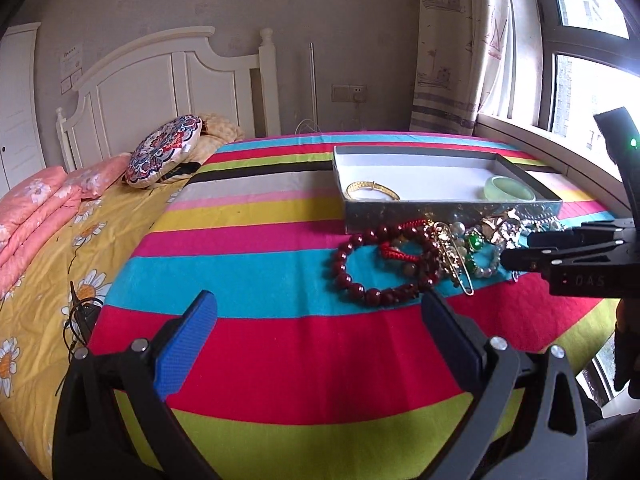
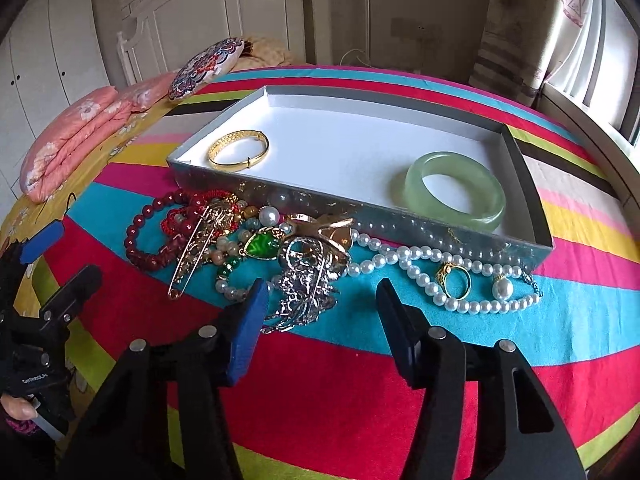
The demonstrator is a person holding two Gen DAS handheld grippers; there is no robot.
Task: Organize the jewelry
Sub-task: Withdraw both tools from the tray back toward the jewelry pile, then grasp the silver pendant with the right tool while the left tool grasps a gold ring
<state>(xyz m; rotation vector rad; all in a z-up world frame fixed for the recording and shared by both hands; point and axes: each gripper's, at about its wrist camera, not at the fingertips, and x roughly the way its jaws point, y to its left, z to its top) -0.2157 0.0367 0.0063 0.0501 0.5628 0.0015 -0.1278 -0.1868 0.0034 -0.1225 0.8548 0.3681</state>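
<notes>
A grey box with a white floor (image 2: 360,200) (image 1: 440,212) lies on a striped cloth. In it are a gold bangle (image 2: 238,148) (image 1: 373,191) and a green jade bangle (image 2: 456,188) (image 1: 510,189). In front of the box lies a heap of jewelry: a dark red bead bracelet (image 2: 148,236) (image 1: 372,268), a large gold safety pin (image 2: 196,248), a green pendant (image 2: 262,245), silver pieces (image 2: 304,288), a pearl necklace (image 2: 432,280) and a gold ring (image 2: 454,278). My right gripper (image 2: 322,296) is open, just short of the silver pieces. My left gripper (image 1: 318,312) is open, near the red bracelet.
The striped cloth (image 1: 280,360) covers a surface beside a bed with a yellow flowered sheet (image 1: 48,280), pink folded bedding (image 1: 36,208) and a patterned cushion (image 1: 164,152). A window (image 1: 592,60) and sill are on the right. A black cable (image 1: 80,316) lies at the cloth's left edge.
</notes>
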